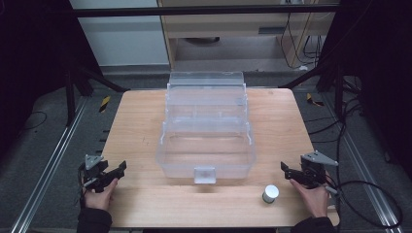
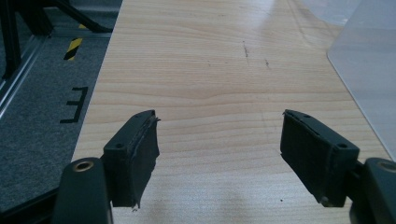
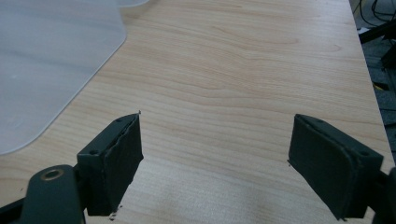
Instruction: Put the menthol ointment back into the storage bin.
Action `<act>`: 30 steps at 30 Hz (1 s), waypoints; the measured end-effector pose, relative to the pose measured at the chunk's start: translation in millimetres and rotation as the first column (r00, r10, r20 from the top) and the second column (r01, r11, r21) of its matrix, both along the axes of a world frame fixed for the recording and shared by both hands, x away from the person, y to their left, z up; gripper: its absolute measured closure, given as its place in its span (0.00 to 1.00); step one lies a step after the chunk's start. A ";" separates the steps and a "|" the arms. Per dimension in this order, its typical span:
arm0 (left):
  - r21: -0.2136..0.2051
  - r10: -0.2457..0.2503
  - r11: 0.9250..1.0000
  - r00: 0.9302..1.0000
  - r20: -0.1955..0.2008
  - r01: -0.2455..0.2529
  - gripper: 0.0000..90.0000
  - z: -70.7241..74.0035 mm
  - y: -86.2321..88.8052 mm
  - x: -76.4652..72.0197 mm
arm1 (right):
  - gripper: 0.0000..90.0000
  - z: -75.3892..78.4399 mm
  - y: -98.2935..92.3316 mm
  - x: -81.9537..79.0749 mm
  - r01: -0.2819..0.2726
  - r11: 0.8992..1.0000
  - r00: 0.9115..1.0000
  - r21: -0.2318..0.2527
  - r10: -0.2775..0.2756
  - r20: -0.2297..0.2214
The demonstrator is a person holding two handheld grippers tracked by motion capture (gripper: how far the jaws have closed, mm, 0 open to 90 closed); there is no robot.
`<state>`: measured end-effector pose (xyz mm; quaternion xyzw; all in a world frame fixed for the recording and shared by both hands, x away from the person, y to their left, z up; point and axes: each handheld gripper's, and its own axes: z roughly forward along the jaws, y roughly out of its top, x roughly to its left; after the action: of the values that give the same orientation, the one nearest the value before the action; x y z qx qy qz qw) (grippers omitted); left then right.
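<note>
A dim workshop floor with grey matting, metal rails and loose cables surrounds a pale wooden table (image 1: 145, 116). At the middle of the table stands a large clear plastic box (image 1: 206, 141) with its lid thrown back toward the far edge and its stepped trays spread open; a small clasp sits at the middle of its near wall. In the left gripper view a corner of the box (image 2: 369, 70) shows at the right edge, and in the right gripper view a rounded corner of it (image 3: 51, 65) shows at the upper left.

The left gripper (image 1: 119, 170) rests at the near left corner of the table, held by a hand, well apart from the box. Its two black jaws stand wide apart with bare wood between them and nothing held. The right gripper (image 1: 285, 170) sits at the near right edge, also in a hand, with its jaws spread just as wide over bare wood.

A small white and grey cylinder (image 1: 270, 193), like a cap or little jar, stands upright on the table near the front edge, just beside the right gripper and in front of the box's right corner, touching neither.
</note>
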<state>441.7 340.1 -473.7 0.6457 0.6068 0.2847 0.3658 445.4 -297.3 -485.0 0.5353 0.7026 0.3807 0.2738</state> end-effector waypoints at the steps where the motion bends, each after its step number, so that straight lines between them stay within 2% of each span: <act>1: 0.000 0.000 1.000 1.000 0.000 0.000 0.31 0.0 0.0 0.0 | 0.20 0.0 0.0 0.0 0.000 1.000 1.000 0.000 0.000 0.000; 2: 0.006 0.001 1.000 1.000 0.003 -0.001 0.31 1.2 -0.8 -0.9 | 0.21 1.2 0.8 -2.5 -0.013 1.000 1.000 -0.021 0.013 0.005; 6: 0.017 -0.006 1.000 1.000 -0.003 0.006 0.31 0.7 -0.9 -0.5 | 0.24 5.8 0.3 -5.7 -0.032 0.999 0.999 -0.026 0.032 0.020; 9: 0.025 -0.011 1.000 1.000 -0.011 0.011 0.30 -0.9 -0.7 -0.1 | 0.28 9.0 0.4 -7.0 -0.035 0.999 0.999 -0.016 0.035 0.019; 12: 0.034 -0.017 0.999 1.000 -0.018 0.018 0.29 -3.6 -0.3 2.3 | 0.30 15.6 1.1 -7.2 -0.074 0.997 0.997 -0.036 0.075 0.011; 16: 0.040 -0.023 0.999 0.999 -0.036 0.024 0.28 -5.9 -1.7 4.7 | 0.35 24.0 4.5 -7.4 -0.107 0.994 0.994 -0.033 0.107 0.002; 18: 0.049 -0.027 0.998 0.999 -0.040 0.029 0.28 -6.0 -2.9 4.6 | 0.37 32.0 7.1 -5.0 -0.147 0.987 0.989 -0.061 0.146 -0.013; 22: 0.055 -0.034 0.998 0.998 -0.047 0.036 0.27 -6.8 -3.7 5.8 | 0.38 40.9 8.8 -3.4 -0.176 0.982 0.984 -0.064 0.175 -0.023; 24: 0.059 -0.035 0.998 0.998 -0.053 0.038 0.27 -7.1 -4.0 5.9 | 0.38 47.3 10.6 -3.5 -0.201 0.978 0.979 -0.053 0.199 -0.037; 26: 0.063 -0.036 0.997 0.998 -0.050 0.039 0.28 -6.3 -4.4 5.4 | 0.38 53.6 12.9 -3.3 -0.229 0.971 0.973 -0.064 0.225 -0.051; 27: 0.063 -0.036 0.997 0.998 -0.048 0.039 0.28 -5.7 -4.6 5.2 | 0.39 56.8 14.2 -3.8 -0.243 0.966 0.970 -0.084 0.240 -0.049; 28: 0.065 -0.035 0.997 0.998 -0.045 0.038 0.28 -5.2 -4.7 5.0 | 0.40 63.2 17.4 -5.4 -0.281 0.954 0.959 -0.109 0.276 -0.059; 29: 0.064 -0.037 0.997 0.998 -0.046 0.040 0.28 -5.0 -4.9 4.8 | 0.40 63.2 17.4 -5.4 -0.281 0.954 0.959 -0.109 0.276 -0.059; 30: 0.064 -0.037 0.997 0.998 -0.046 0.040 0.28 -5.1 -5.1 4.9 | 0.40 66.2 18.4 -6.2 -0.302 0.945 0.953 -0.122 0.297 -0.057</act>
<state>446.6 335.0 -478.7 0.6749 0.5928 0.2826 0.3364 439.3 -279.0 -418.9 0.4105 0.8040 0.3613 0.2334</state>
